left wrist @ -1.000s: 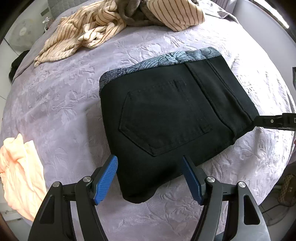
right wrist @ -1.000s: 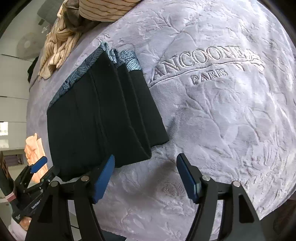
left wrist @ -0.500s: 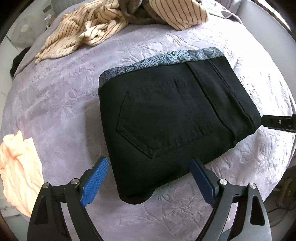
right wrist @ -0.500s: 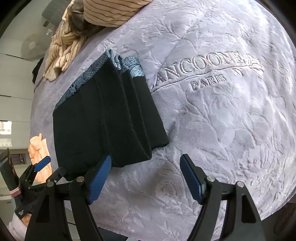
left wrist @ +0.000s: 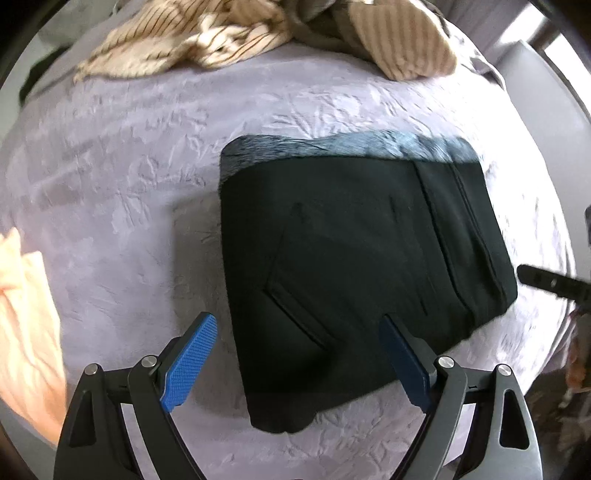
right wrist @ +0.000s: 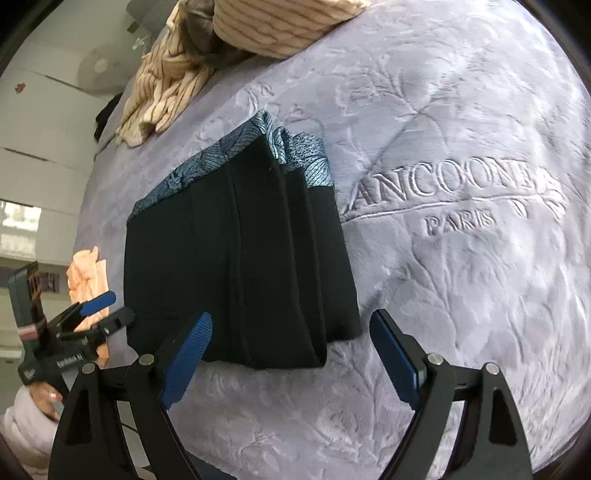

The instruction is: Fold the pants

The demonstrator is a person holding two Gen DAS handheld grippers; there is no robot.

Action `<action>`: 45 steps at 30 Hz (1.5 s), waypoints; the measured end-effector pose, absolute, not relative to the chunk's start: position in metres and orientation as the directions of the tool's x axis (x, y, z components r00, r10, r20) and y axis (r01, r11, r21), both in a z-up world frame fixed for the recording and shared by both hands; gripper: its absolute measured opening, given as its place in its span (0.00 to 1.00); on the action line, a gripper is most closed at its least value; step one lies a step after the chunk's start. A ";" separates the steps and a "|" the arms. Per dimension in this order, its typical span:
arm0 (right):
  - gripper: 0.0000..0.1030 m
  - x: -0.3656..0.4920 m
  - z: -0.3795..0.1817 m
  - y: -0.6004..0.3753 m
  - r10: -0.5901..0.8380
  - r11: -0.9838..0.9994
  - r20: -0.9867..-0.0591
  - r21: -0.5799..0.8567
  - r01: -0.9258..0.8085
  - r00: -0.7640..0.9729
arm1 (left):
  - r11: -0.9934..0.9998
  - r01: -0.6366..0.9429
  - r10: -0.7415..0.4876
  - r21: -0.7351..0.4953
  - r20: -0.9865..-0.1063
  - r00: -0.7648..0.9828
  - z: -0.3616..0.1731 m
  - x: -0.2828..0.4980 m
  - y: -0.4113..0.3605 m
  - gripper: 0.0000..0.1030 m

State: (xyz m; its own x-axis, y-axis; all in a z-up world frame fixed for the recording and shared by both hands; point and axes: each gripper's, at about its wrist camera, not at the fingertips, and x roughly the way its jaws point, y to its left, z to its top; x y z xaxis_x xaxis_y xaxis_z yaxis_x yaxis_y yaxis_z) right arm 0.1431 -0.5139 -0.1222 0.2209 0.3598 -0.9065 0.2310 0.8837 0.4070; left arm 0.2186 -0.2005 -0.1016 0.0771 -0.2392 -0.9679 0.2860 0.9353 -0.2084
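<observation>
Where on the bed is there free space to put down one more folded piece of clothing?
Bare blanket lies right of the folded black pants, around the embroidered lettering. A smaller patch sits between the pants and the peach garment. The far end is crowded by striped clothes.

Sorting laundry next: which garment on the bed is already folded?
The black pants, a flat rectangle; the striped clothes and peach garment lie crumpled.
</observation>
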 end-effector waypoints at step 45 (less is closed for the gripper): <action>0.60 0.158 -0.129 -0.493 0.677 0.652 -0.700 0.714 0.254 0.227 | 0.812 0.184 -0.577 -0.554 -0.810 0.108 -0.091 0.209 -0.149 0.56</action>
